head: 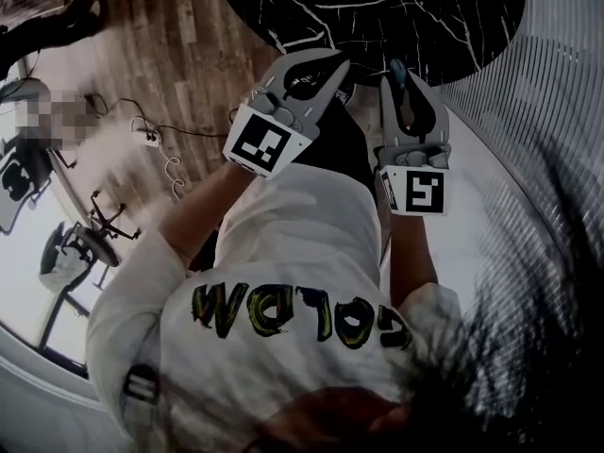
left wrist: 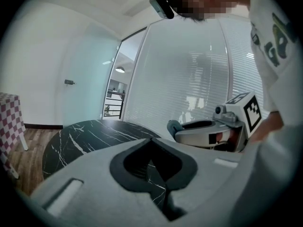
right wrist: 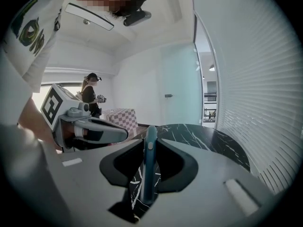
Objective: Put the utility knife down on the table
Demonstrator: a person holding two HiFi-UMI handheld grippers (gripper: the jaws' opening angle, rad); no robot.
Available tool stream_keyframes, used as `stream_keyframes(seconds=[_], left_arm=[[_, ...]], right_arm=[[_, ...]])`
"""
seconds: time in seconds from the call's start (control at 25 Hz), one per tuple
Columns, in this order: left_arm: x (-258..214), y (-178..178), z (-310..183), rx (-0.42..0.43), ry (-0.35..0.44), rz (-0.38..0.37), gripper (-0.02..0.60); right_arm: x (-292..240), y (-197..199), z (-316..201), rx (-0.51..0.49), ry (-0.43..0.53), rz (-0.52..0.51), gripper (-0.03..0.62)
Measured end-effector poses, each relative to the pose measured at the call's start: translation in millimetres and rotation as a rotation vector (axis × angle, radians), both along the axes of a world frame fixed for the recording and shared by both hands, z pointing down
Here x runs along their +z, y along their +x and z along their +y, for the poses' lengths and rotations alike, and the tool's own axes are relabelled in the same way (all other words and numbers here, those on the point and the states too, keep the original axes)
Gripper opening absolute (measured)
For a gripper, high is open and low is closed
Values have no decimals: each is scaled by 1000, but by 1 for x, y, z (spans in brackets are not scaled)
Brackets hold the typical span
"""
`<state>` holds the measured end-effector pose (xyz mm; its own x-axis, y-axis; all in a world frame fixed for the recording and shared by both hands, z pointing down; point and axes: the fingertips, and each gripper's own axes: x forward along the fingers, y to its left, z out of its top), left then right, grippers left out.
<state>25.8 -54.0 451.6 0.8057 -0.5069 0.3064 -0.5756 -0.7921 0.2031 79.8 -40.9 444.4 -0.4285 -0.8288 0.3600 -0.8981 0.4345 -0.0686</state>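
Teal utility knife (right wrist: 150, 160) sat clamped upright in the right gripper (head: 408, 83), up at the near edge of the black marble table (right wrist: 208, 141) and not on it. So nothing was done yet: lowering and letting go remained, I'd say. The left gripper (head: 321, 69), just beside, was pinched together on nothing. The shirt's (head: 283, 243) yellow-green lettering ran upside down, unreadable.

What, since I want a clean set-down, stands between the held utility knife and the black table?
Nothing visible. The utility knife is clamped in the right gripper, facing the black table, whose visible top is bare; the left gripper is alongside.
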Motion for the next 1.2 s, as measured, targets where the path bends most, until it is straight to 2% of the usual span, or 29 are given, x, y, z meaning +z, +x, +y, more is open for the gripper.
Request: stream_keyframes(seconds=[0.36, 0.8, 1.2], left_arm=[[47, 3, -10, 2, -41, -37, 0], [98, 4, -16, 29, -84, -84, 0], [145, 1, -23, 19, -113, -123, 1]], right_arm=[[44, -5, -10, -1, -44, 30, 84], [116, -8, -17, -15, -142, 30, 84], [167, -8, -21, -20, -229, 42, 84]])
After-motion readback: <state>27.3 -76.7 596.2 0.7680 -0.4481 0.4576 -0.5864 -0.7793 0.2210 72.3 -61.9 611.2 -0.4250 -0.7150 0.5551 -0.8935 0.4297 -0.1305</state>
